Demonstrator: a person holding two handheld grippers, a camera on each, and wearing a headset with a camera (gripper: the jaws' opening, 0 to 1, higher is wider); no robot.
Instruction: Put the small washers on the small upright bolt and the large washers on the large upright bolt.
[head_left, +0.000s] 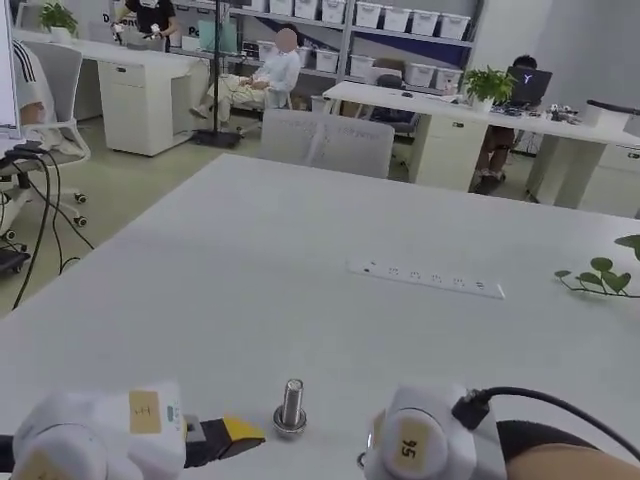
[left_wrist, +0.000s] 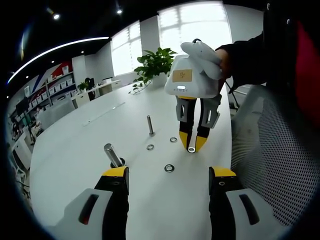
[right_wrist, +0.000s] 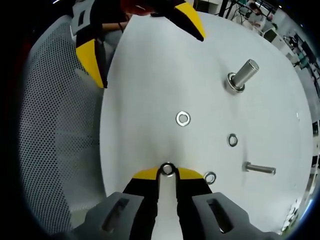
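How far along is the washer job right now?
Done: no washer clearly sits on the small bolt or the large bolt. In hand: the right gripper is shut on one washer; the left gripper is open. Left: that washer and three loose washers on the table need threading.

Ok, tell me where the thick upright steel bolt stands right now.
In the head view the thick upright steel bolt stands on the white table near its front edge, just beyond the yellow jaw tips of the left gripper.
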